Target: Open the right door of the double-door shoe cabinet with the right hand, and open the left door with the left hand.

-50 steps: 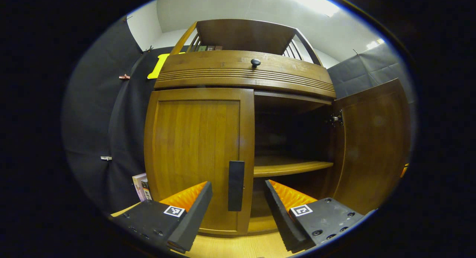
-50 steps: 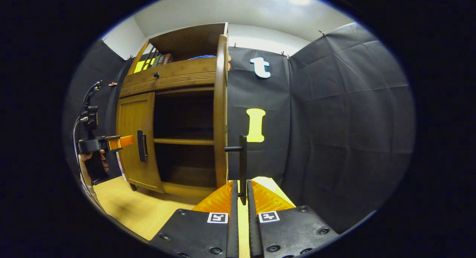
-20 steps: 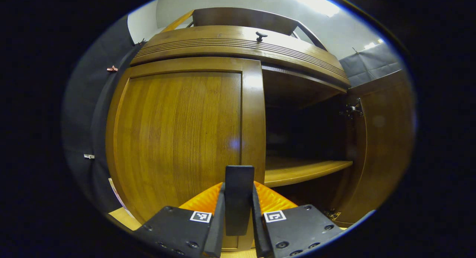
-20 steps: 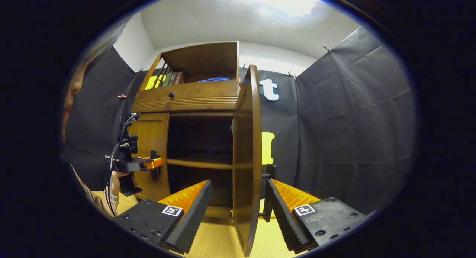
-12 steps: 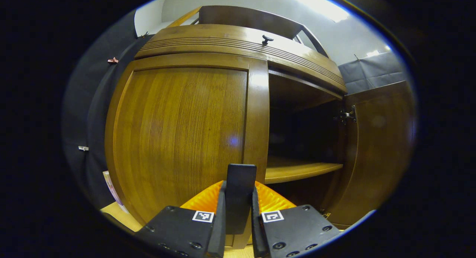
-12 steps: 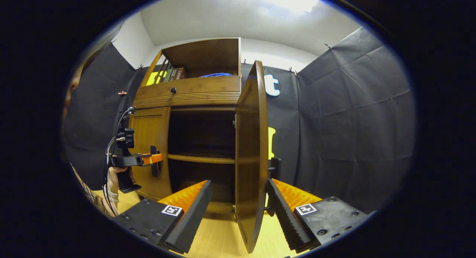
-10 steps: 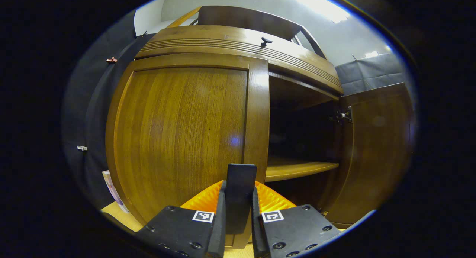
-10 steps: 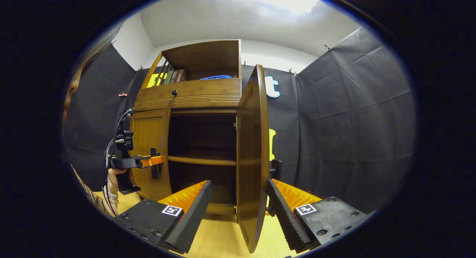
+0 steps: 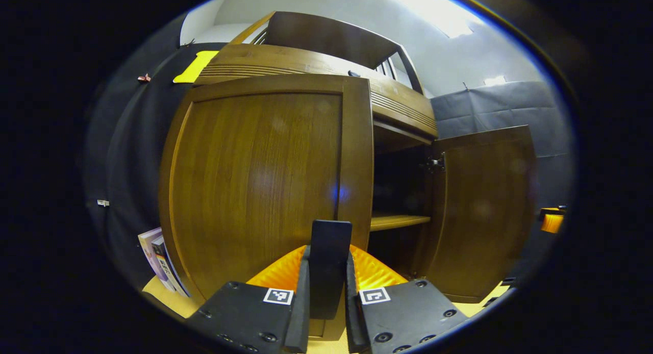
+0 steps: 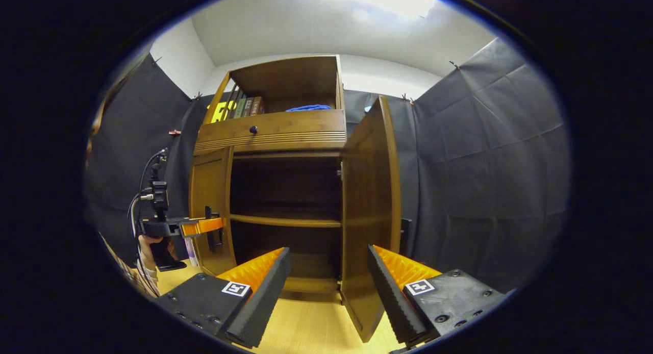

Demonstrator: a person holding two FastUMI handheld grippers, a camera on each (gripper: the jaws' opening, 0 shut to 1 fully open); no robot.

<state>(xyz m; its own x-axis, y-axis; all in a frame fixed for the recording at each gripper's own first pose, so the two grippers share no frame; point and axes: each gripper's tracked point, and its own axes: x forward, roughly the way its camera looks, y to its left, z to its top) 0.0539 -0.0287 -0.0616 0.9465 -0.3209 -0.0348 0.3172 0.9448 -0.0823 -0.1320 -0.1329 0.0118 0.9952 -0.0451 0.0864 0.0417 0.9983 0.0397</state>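
Clamping the left gripper [image 9: 326, 293] on the left door's [image 9: 265, 180] upright handle [image 9: 329, 267], both fingers pressing its sides, long axis vertical, straight ahead between the tips. Swinging that door out a little from the cabinet [image 10: 275, 134], hinge side lying to the gripper's left, so pulling back and leftward along the arc looking like the coming move. Hanging the right gripper [image 10: 326, 287] with fingers apart, gripping nothing, right door [image 10: 370, 216] standing wide open just ahead of it. Seeing the left gripper [image 10: 201, 225] at the handle from the right gripper view, a hand [image 10: 148, 244] behind it. Resting on a pale wooden floor [image 10: 311, 328], dark cloth walls around, books [image 9: 160, 262] leaning beside the cabinet.
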